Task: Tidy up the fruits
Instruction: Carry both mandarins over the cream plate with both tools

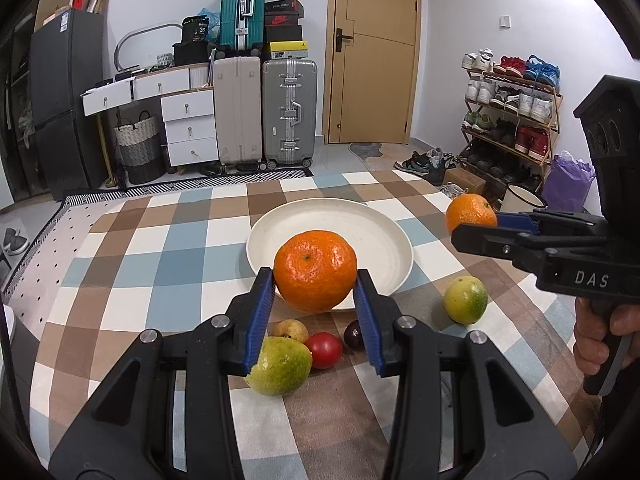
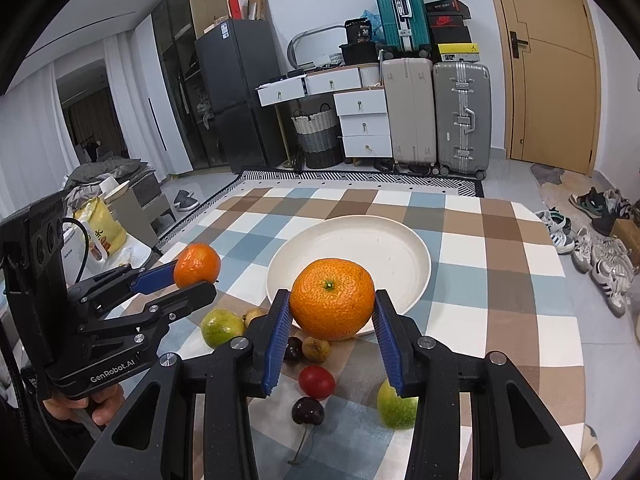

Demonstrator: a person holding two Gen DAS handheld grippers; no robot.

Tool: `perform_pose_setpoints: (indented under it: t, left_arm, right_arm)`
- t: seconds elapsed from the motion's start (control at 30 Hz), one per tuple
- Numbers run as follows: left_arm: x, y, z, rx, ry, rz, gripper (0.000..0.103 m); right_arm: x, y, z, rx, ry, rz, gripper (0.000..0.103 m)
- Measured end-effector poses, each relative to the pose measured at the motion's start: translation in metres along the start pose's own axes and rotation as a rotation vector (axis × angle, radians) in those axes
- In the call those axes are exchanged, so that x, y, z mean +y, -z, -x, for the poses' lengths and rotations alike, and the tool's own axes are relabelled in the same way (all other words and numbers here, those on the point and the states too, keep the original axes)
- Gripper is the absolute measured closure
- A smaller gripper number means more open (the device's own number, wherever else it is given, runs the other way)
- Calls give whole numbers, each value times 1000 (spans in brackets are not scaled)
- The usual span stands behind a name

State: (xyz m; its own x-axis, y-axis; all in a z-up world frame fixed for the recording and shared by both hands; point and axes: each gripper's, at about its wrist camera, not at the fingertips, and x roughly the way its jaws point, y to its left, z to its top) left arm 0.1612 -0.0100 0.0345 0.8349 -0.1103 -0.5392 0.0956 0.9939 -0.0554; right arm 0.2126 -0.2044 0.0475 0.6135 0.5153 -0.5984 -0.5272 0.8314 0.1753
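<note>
My left gripper [image 1: 315, 276] is shut on a large orange [image 1: 315, 271], held just above the near rim of the cream plate [image 1: 360, 228]. My right gripper [image 2: 332, 297] is shut on a second orange [image 2: 332, 300], also over the plate's [image 2: 384, 248] near edge. Each wrist view shows the other gripper from the side: the right gripper [image 1: 476, 225] with its orange [image 1: 471, 212], and the left gripper [image 2: 196, 278] with its orange [image 2: 197, 264]. The plate holds nothing.
Loose fruit lies on the checked tablecloth [image 1: 140, 264] below the grippers: a green pear-like fruit [image 1: 280, 366], a red tomato [image 1: 324, 350], a dark plum [image 1: 354, 334], a small yellow fruit [image 1: 291, 329], a green citrus [image 1: 465, 299] and a stemmed cherry [image 2: 308, 411].
</note>
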Motion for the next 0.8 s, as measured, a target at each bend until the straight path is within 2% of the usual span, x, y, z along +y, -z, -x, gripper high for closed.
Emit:
perform_pose_setpoints:
  t: [0.2,0.6,0.8]
  left_arm:
    - [0,-2,-22,18,-10,0,65]
    - [5,-11,-53,26,-39,0,65]
    - [6,-10,-68,42,-45,1,65]
  right_arm:
    - [-6,1,-18,15,-12,-14,62]
    - [-26,-18,-41,20,-12,-18,62]
    - [-32,-13,-57,55,-9,-23,61]
